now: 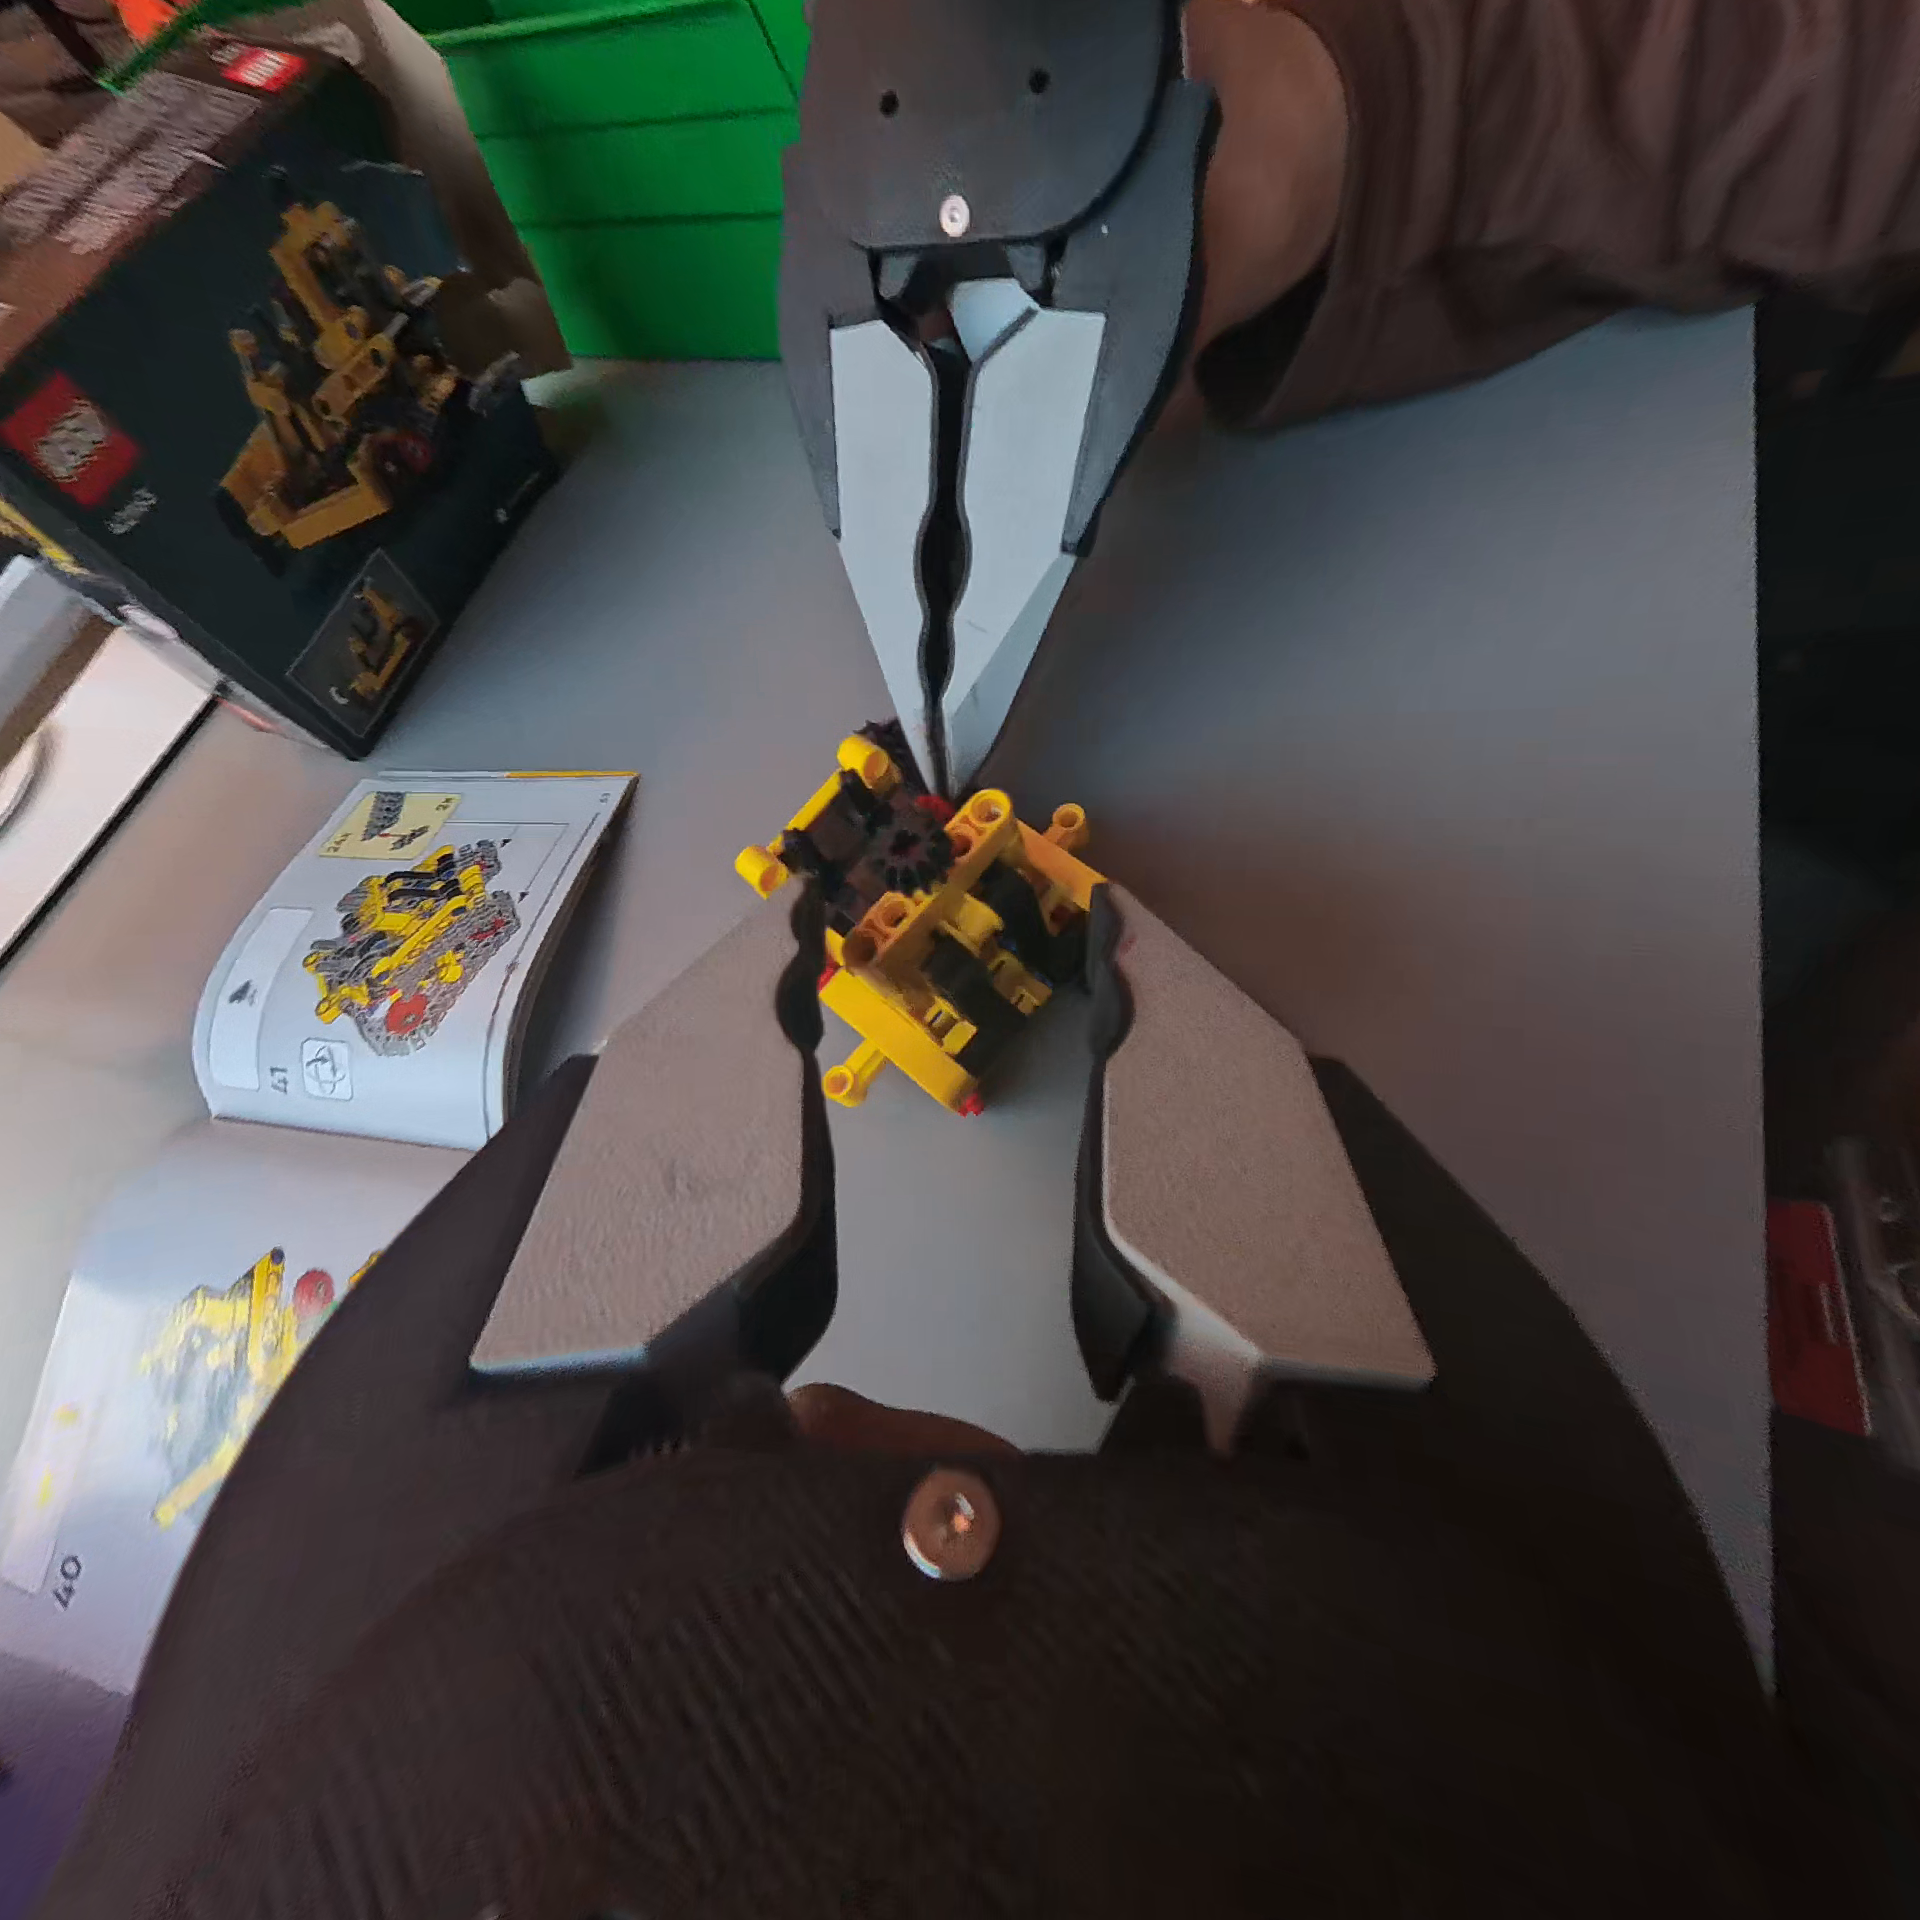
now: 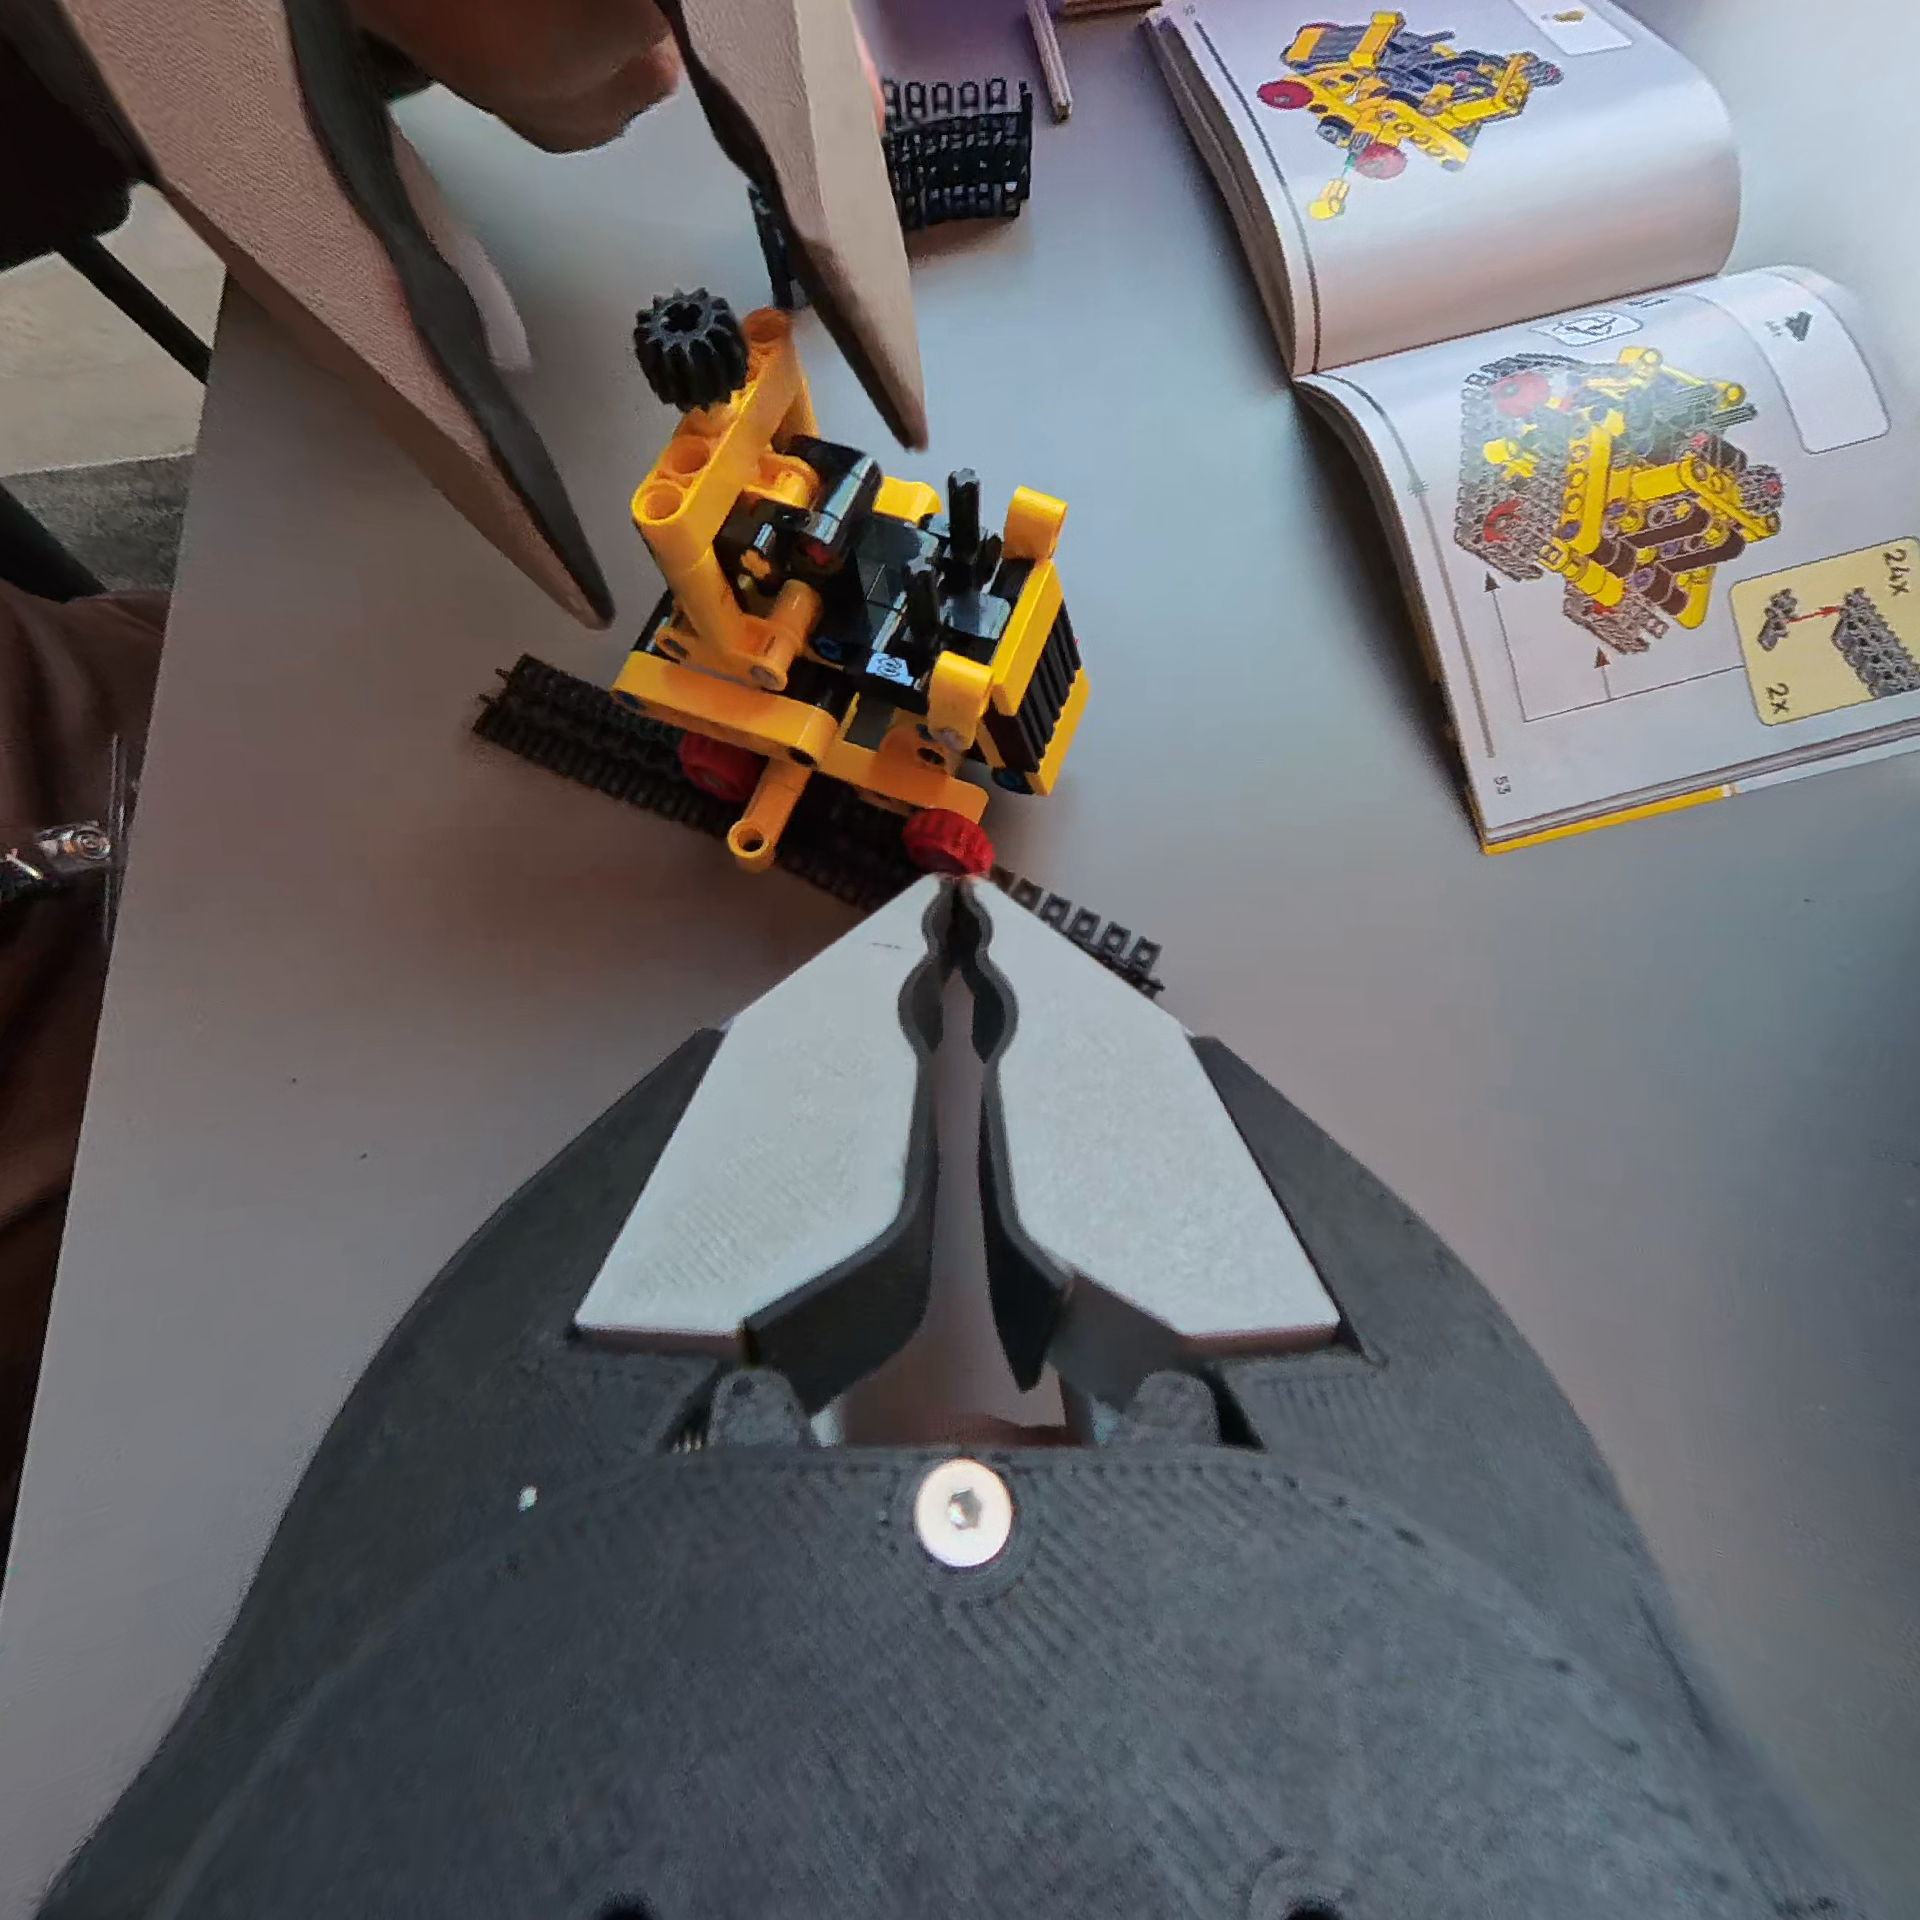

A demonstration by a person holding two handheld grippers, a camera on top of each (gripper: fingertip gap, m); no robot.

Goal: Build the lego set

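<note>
The left gripper (image 1: 951,914) stood wide apart around the yellow digger (image 2: 831,623), while the right gripper (image 2: 951,883) was pinched together at its red wheel (image 2: 943,840).

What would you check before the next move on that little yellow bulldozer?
1. Bulldozer model upright on the table: ok.
2. Left gripper open, fingers either side of the model: ok; contact with it: cannot tell.
3. Right gripper shut, tips at the red wheel hub and black track strip: ok; whether it pinches a link: cannot tell.
4. Track strip lying under the model's near side, not yet wrapped round the wheels: not ok.
5. Instruction booklet open at the track step: ok.
6. Second track piece waiting behind the model: ok.
</note>
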